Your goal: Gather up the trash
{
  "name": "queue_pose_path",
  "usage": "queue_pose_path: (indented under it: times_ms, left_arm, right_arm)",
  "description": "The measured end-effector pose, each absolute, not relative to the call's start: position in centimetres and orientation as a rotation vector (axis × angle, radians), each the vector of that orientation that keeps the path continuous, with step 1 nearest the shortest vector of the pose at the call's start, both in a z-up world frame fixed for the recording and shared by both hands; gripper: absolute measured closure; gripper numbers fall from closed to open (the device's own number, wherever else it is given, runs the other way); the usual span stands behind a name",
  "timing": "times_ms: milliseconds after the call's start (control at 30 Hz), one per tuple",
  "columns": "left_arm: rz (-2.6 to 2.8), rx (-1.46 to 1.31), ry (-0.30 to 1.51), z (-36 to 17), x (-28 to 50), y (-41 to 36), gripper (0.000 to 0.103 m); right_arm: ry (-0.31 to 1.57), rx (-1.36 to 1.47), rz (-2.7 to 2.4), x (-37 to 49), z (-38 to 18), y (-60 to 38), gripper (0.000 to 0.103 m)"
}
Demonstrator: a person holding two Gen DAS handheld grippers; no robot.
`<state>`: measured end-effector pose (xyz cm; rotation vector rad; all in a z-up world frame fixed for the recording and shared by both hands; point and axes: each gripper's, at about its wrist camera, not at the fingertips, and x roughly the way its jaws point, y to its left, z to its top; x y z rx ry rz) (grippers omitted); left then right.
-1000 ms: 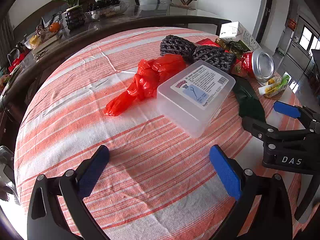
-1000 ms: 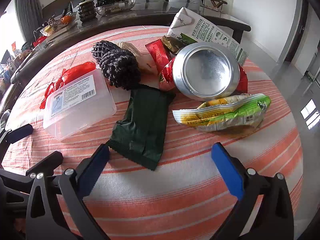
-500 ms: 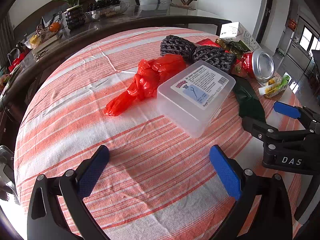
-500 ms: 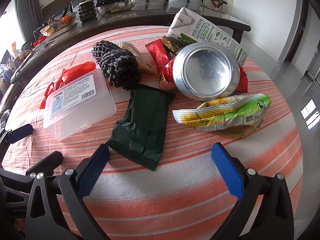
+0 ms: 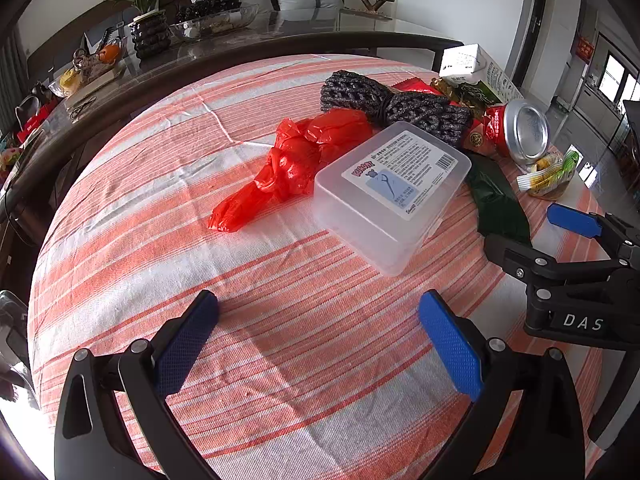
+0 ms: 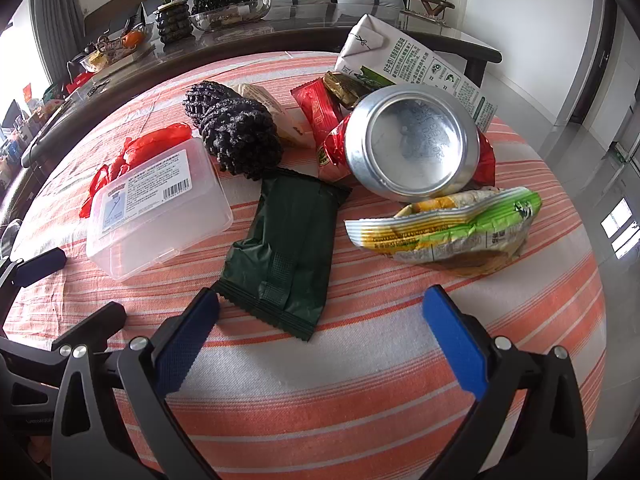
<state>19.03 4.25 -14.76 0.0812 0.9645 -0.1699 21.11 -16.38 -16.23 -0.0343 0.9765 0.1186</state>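
Two grippers are hovering over the striped tabletop (image 5: 120, 240), and I am holding both spread wide with nothing between their blue pads. My left gripper (image 5: 318, 344) is pointing at bare cloth, with the clear plastic box (image 5: 390, 196) lying just ahead of it. A crumpled red plastic bag (image 5: 296, 160) is touching that box on its far left side, and a dark knitted bundle (image 5: 392, 106) is lying behind both. My right gripper (image 6: 320, 332) is hanging just short of the dark green wrapper (image 6: 288, 248), whose near corner is lying between the open fingers. Beyond the wrapper a silver-bottomed can (image 6: 412, 140) is lying on its side, its base facing me, resting against a yellow-green snack packet (image 6: 448, 228). Behind the can, a red sachet (image 6: 316, 110) and a white-and-green carton (image 6: 416, 64) are lying near the tabletop's far edge. All the trash is sitting on the cloth.
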Motion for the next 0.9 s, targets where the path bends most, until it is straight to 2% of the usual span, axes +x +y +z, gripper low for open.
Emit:
queue_pose_path:
  times_ms: [900]
  left_arm:
    - [-0.226,0.026,0.950,-14.71,18.93,4.75,0.004]
  right_arm:
    - [0.977,-0.032,0.117,21.16,-16.21,-16.30,0.004]
